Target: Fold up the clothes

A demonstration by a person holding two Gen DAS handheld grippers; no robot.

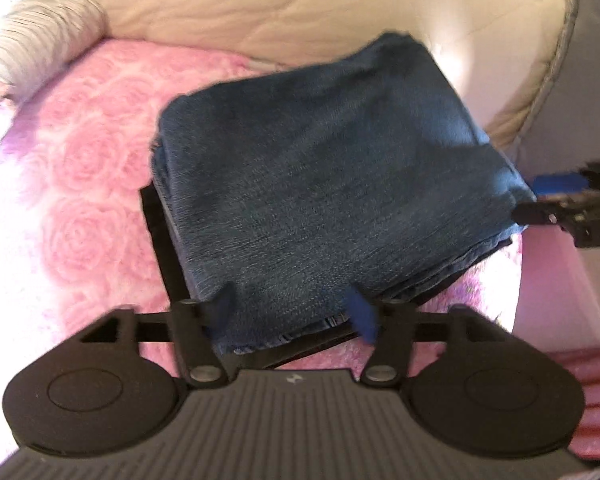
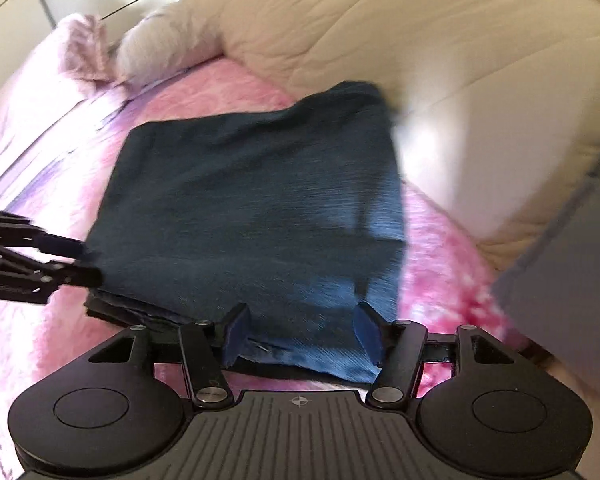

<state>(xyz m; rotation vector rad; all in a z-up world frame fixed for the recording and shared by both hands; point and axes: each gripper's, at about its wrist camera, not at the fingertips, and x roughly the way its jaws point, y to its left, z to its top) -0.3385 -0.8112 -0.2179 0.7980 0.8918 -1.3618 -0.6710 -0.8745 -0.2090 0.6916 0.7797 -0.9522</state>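
Left gripper (image 1: 292,316) sits nearest the left wrist cam: fingers spread wide, blue pads apart, w/ the near edge of the folded jeans (image 1: 320,176) lying between them. Pads don't press the cloth, so nothing is held. Right gripper (image 2: 302,334) shows the same in its own cam: fingers well apart, a near corner of the denim between them, no grip.

Jeans are a thick, squarish blue bundle, several layers deep, lying ahead of both sets of fingers on a pink rose-textured blanket (image 1: 80,208) on a bed. Under the bundle a dark layer (image 1: 156,224) pokes out at the near and left sides; can't tell if it's another garment or part of the jeans. Beyond the bundle, past the fingertips, a cream quilted duvet (image 1: 300,8) is bunched up; a striped pillow (image 1: 40,36) lies far left of the left fingers.

Each gripper appears at the side of the other's view, just beside the bundle's edges.

Judged step: final fold looks done & both grippers seem to be letting go. Next move likely calls for backing the fingers straight off w/out snagging the top layer, or a light pat to flatten. Views are motion-blurred.
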